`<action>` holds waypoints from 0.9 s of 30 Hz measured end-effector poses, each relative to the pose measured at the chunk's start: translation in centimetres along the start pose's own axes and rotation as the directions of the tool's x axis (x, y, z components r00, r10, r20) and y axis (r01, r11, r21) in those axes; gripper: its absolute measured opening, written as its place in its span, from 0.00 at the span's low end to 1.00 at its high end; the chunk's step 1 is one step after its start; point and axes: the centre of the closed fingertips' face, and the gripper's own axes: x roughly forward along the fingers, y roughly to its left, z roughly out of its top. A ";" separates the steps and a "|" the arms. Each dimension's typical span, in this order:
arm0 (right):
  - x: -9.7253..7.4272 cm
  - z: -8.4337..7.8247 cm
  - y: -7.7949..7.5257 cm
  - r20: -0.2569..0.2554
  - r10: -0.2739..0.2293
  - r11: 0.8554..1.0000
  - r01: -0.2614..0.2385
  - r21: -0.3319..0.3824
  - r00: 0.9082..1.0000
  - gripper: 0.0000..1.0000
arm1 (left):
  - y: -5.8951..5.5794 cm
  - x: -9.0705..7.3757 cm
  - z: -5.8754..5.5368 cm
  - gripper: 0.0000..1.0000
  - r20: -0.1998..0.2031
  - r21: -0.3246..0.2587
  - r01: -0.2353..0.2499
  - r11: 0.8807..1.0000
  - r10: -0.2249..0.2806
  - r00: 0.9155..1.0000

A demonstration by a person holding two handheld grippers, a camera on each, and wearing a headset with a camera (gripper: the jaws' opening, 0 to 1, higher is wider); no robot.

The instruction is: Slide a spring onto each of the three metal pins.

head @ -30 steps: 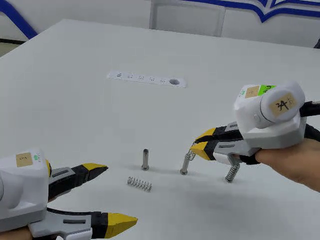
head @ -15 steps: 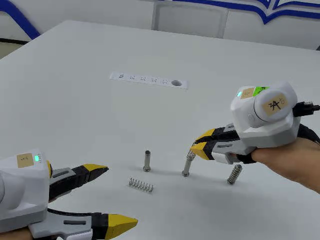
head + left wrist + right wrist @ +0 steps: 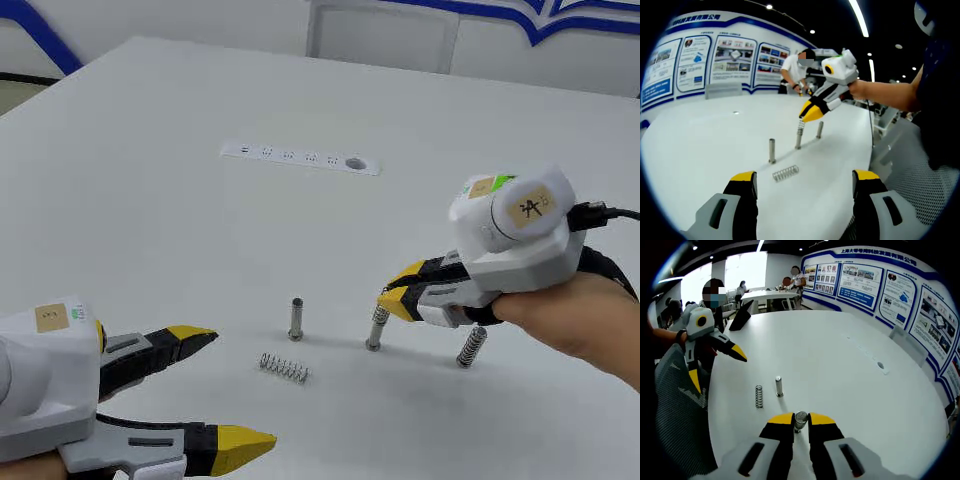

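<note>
A white counter point(image 3: 150, 200) is stretching away toward a wall with blue trim, with a socket strip point(image 3: 300, 158) sitting flush in its top well beyond the work. Three metal pins are standing upright in a row near the front, their long axes vertical. The bare pin point(image 3: 296, 318) is standing at the left end of the row. Just in front of it, a loose spring point(image 3: 284, 367) is lying flat on the counter, its long axis running left to right in the head view and slanting slightly toward the person. The middle pin point(image 3: 372, 340) is wearing a gripped spring point(image 3: 380, 315) around its upper part only, leaving the lower shaft showing. The right gripper point(image 3: 385, 297) is reaching in from the right with its fingers clenched on the top of that spring. Behind it, the third pin point(image 3: 465, 360) is carrying a seated spring point(image 3: 470, 345) along its length and is leaning slightly. The left gripper point(image 3: 243, 388) is hovering low at the near left with its fingers spread wide, grasping nothing and pointing toward the row. The loose spring is lying between it and the bare pin.
</note>
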 end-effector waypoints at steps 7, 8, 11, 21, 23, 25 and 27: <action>1.0 -0.9 0.0 -0.017 0.006 1.000 -0.005 0.023 1.000 0.12 | 0.0 0.0 -0.1 0.79 -0.002 -0.003 0.000 1.000 0.000 1.000; 1.1 -1.0 0.0 -0.018 0.008 1.000 -0.007 0.027 1.000 0.12 | 0.0 0.0 -0.1 0.79 -0.002 -0.003 0.000 1.000 0.000 1.000; 1.5 -1.5 0.0 -0.030 0.009 0.999 -0.008 0.031 1.000 0.12 | 0.0 0.0 -0.1 0.79 -0.004 -0.003 -0.001 1.000 0.001 1.000; 2.7 -2.8 0.3 -0.054 0.019 0.999 -0.017 0.050 0.998 0.12 | 0.1 0.1 -0.1 0.79 -0.005 -0.004 -0.002 1.000 0.002 1.000; 2.8 -2.8 0.4 -0.054 0.021 0.998 -0.018 0.057 0.998 0.12 | 0.1 0.0 -0.2 0.79 -0.005 -0.006 -0.003 1.000 0.003 1.000; 2.9 -3.0 0.4 -0.058 0.021 0.998 -0.017 0.055 0.998 0.12 | 0.1 0.0 -0.2 0.79 -0.006 -0.006 -0.004 1.000 0.004 1.000; 2.9 -3.1 0.4 -0.061 0.022 0.998 -0.018 0.055 0.998 0.12 | 0.2 0.0 -0.3 0.79 -0.006 -0.008 -0.005 1.000 0.005 1.000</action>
